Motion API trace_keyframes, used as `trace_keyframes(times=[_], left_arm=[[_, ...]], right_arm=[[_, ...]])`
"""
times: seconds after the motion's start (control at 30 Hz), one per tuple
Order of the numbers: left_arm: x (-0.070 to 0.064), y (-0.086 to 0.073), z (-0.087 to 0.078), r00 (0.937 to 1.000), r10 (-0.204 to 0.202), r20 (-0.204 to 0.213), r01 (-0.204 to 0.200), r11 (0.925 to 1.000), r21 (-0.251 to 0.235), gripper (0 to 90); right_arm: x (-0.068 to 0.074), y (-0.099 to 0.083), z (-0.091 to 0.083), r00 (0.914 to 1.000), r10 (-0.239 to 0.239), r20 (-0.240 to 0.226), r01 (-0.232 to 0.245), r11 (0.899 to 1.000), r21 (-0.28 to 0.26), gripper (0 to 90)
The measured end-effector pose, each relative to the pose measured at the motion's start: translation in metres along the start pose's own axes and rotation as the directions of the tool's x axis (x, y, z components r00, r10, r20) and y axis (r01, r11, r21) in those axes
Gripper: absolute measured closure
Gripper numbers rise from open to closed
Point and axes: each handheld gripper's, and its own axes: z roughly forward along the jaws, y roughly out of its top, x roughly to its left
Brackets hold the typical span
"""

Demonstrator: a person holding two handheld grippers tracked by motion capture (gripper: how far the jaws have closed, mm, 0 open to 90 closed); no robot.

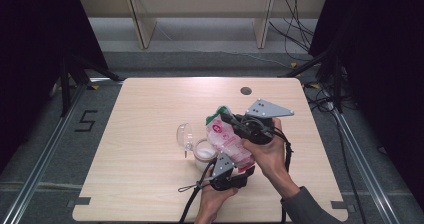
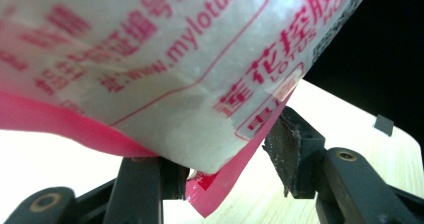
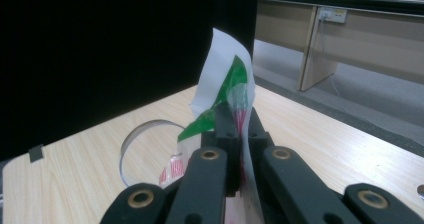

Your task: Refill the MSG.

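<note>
Dark curtains and pale shelving back my workspace. Table: light wood, bare apart from the work at its near middle. Bag: white plastic pouch with pink print and a green top, held tilted above the jar, which stands open with white powder inside; its clear lid lies just beside it on the left. Right gripper: jaws closed flat on the bag's green top edge, as I see in the right gripper view. Left gripper: under the bag's lower corner; in the left gripper view the pink bottom seam sits against one jaw while the other pad stands clear, so I read it as narrow but not clamped. I judge the bag soft, slippery and shifting with its loose fill; the flat sealed seams are the firmest holds.
</note>
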Motion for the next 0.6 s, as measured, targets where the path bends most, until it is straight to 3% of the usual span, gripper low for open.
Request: trace_keyframes(times=[0.23, 0.27, 0.33, 0.43, 0.53, 0.6], left_arm=[[0.002, 0.0, -0.003, 0.9997, -0.017, 0.019, 0.016, 0.9998, 0.009, 44.0], [0.002, -0.001, -0.005, 0.9997, -0.022, -0.012, 0.022, 0.9995, 0.021, 43.0], [0.004, -0.002, -0.007, 0.9992, -0.031, -0.026, 0.031, 0.999, 0.032, 40.8], [0.005, -0.002, -0.008, 0.9989, -0.041, -0.023, 0.042, 0.9988, 0.025, 38.7], [0.007, 0.0, -0.012, 0.997, -0.059, -0.05, 0.061, 0.9966, 0.055, 33.8], [0.004, -0.001, -0.013, 0.9942, -0.094, -0.051, 0.096, 0.9949, 0.031, 32.3]], right_arm=[[-0.008, -0.008, -0.015, 0.9986, 0.052, -0.003, -0.052, 0.997, -0.051, 90.0], [-0.01, -0.009, -0.016, 0.9989, 0.046, 0.0, -0.046, 0.997, -0.055, 90.0], [-0.011, -0.014, -0.017, 0.9982, 0.058, -0.011, -0.059, 0.996, -0.064, 90.0], [-0.012, -0.017, -0.018, 0.9981, 0.062, -0.008, -0.062, 0.996, -0.058, 90.0], [-0.016, -0.023, -0.02, 0.9984, 0.057, 0.003, -0.056, 0.997, -0.06, 90.0], [-0.018, -0.025, -0.02, 0.9967, 0.081, -0.005, -0.081, 0.995, -0.062, 90.0]])
